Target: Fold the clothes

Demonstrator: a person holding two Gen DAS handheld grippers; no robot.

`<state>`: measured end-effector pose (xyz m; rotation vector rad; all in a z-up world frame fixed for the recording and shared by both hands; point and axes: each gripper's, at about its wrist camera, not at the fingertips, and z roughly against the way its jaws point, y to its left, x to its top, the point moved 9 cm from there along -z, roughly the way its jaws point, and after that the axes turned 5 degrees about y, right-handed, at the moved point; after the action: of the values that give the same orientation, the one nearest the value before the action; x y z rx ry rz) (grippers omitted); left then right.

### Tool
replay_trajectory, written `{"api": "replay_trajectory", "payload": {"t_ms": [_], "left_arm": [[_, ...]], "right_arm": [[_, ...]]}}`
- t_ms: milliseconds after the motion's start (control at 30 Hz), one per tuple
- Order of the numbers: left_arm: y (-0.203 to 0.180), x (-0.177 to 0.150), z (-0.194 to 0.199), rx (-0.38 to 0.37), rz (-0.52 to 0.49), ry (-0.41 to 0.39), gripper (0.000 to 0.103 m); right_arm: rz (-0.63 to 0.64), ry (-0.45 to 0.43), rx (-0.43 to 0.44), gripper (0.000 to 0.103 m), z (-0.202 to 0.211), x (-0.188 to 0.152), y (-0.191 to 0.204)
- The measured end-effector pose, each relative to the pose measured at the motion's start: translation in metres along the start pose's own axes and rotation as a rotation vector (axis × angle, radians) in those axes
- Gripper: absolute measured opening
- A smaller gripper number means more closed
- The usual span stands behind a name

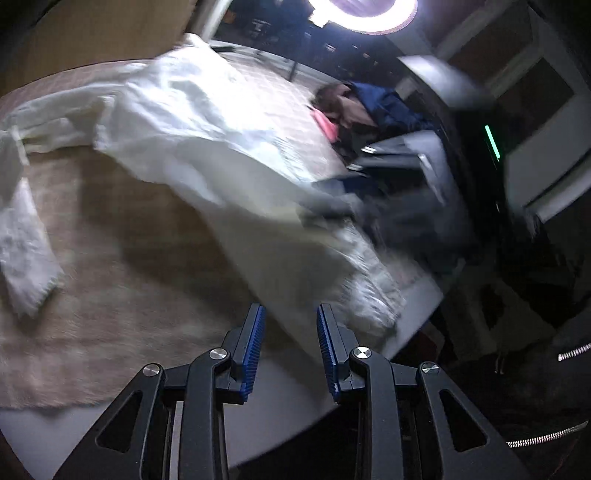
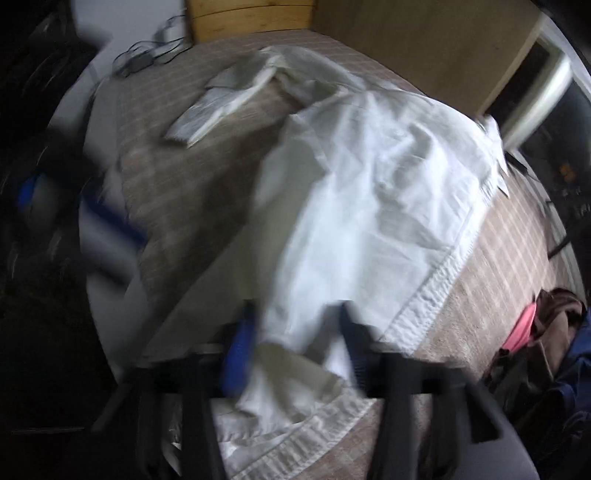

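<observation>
A white garment (image 1: 192, 122) lies rumpled across a bed with a beige checked blanket (image 1: 110, 277); one sleeve (image 1: 26, 251) trails off to the left. My left gripper (image 1: 290, 332) hovers over the bed's near edge, open, its blue pads (image 1: 255, 332) bare, and the cloth's lifted hem passes just beyond the tips. The right wrist view is motion-blurred. There the white garment (image 2: 388, 192) drapes down between the fingers of my right gripper (image 2: 295, 343), which stand wide apart with a bunch of hem in the gap. Whether the pads press on it is hidden by blur.
A pile of dark, brown and pink clothes (image 1: 354, 107) (image 2: 546, 332) sits at one bed corner. A folded grey-white item (image 2: 218, 103) lies toward the wooden headboard (image 2: 406, 44). Cables (image 2: 147, 55) lie beside the bed. A ring lamp (image 1: 364, 14) glares overhead.
</observation>
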<state>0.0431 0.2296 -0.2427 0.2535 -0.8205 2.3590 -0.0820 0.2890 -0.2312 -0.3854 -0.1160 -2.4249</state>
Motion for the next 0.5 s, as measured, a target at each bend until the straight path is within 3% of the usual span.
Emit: {"api": "replay_trajectory", "payload": {"t_ms": [67, 200, 367, 467, 500], "left_arm": [[-0.016, -0.004, -0.011, 0.006, -0.032, 0.010, 0.033], [-0.033, -0.002, -0.029, 0.060, -0.074, 0.024, 0.034], [-0.041, 0.012, -0.037, 0.165, -0.104, -0.036, 0.045], [-0.031, 0.017, -0.051, 0.257, -0.116, -0.019, 0.042], [-0.024, 0.015, -0.054, 0.285, -0.110, -0.006, 0.030]], "right_arm": [[-0.095, -0.028, 0.090, 0.005, 0.014, 0.002, -0.018], [-0.186, -0.116, 0.169, 0.005, 0.059, 0.010, -0.043], [-0.192, -0.188, 0.195, 0.005, 0.101, 0.019, -0.047], [-0.188, -0.203, 0.203, 0.005, 0.111, 0.021, -0.046], [-0.187, -0.199, 0.207, 0.005, 0.110, 0.021, -0.045]]}}
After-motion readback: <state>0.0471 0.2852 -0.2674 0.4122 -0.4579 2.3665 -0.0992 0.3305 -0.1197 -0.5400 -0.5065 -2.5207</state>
